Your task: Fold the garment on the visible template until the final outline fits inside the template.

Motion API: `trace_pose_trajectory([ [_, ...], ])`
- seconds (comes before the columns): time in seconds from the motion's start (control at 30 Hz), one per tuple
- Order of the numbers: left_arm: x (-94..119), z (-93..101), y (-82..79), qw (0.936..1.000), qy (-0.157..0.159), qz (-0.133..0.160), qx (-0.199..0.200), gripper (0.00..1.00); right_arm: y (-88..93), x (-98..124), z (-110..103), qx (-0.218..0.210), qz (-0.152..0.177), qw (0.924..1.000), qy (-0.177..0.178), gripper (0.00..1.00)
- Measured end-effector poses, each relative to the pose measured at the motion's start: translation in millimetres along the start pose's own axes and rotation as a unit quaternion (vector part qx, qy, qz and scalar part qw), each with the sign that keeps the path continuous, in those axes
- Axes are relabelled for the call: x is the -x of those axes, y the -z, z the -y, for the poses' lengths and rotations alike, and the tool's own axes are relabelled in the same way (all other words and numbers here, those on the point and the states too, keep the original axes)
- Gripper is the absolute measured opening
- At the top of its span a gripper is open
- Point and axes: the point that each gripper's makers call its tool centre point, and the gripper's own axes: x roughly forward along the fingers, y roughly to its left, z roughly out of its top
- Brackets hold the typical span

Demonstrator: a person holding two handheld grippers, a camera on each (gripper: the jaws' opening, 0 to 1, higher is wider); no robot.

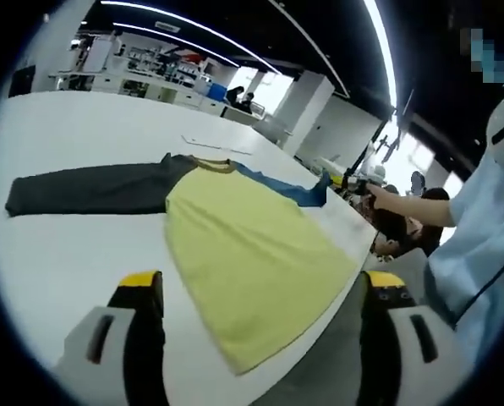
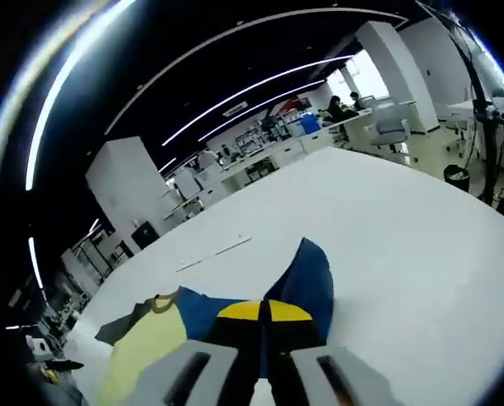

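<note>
Left gripper view has the garment [image 1: 235, 228] spread flat on the white bench [image 1: 74, 279], its dark grey sleeve [image 1: 91, 193] stretched toward one side, the yellow body [image 1: 252, 254] running out to the bench edge with its hem corner at or just over that edge, and the blue sleeve [image 1: 290, 190] lying at the far side. The left tongs [image 1: 265, 292] hang parted above the bench, holding nothing. Right gripper view finds the right tongs [image 2: 265, 311] pressed together over the blue sleeve [image 2: 307, 283], apparently pinching its cloth, though the exact bite is hidden behind the yellow tips. No template outline can be made out under the shirt, so a fold could easily land crooked. Pulling the sleeve across with a thin bite risks it slipping free; dragging could also tug the hem off the bench edge.
</note>
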Motion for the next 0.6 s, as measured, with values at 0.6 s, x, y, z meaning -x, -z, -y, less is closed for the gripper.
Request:
trace_pose_trajectory([
  [0.6, 12.6, -16.6, 17.6, 0.9985, -0.027, -0.031, -0.036, 0.95, 15.9, -57.4, -184.8, -0.002, -0.024, 0.9843, -0.175, 0.00],
])
